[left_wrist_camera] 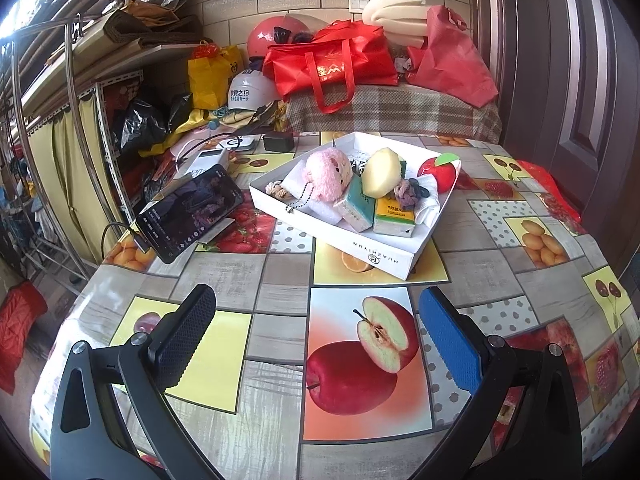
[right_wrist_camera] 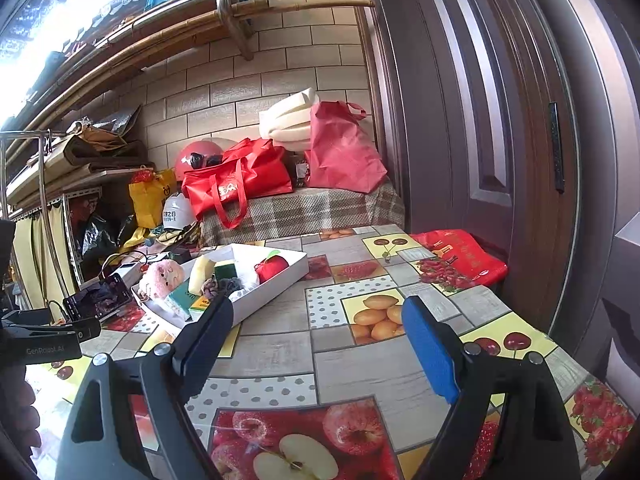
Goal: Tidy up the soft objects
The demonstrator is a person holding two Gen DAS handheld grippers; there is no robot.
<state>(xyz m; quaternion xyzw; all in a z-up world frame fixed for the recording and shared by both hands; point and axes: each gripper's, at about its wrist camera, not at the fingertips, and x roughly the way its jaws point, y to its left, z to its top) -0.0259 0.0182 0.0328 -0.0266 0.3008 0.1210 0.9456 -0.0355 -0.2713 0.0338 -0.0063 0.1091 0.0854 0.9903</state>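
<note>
Cluttered storage corner, brick wall and a door to the right; the surface (left_wrist_camera: 280, 280) wears a fruit-print oilcloth and carries a white tray (left_wrist_camera: 376, 258) toward the back, with a phone (left_wrist_camera: 190, 210) propped to its left. All the soft items already sit in the tray: pink plush (left_wrist_camera: 330, 172), yellow sponge (left_wrist_camera: 382, 172), red fabric apple (left_wrist_camera: 438, 172), a purple scrunchie (left_wrist_camera: 404, 194), tissue packs (left_wrist_camera: 394, 212) at the near edge, plus a rope knot (left_wrist_camera: 276, 190) at the left end. Left tongs (left_wrist_camera: 316, 336) wide open, empty, hovering over bare oilcloth short of the tray. Right tongs (right_wrist_camera: 316, 340) also wide open, empty, further right, with the tray ahead and to the left. Looks like start or end of a pick cycle, can't tell which; nothing loose on the surface that I can see. If pulling items out: take the plush or sponge first, they sit on top and are unobstructed. Come in from above, straddle the middle of the body and close gently, since foam and plush compress and can squirt out. Avoid the plush's bead chain (left_wrist_camera: 298, 200); it could snag. The tray is probably light, so hold its wall with the other tongs if it slides.
</note>
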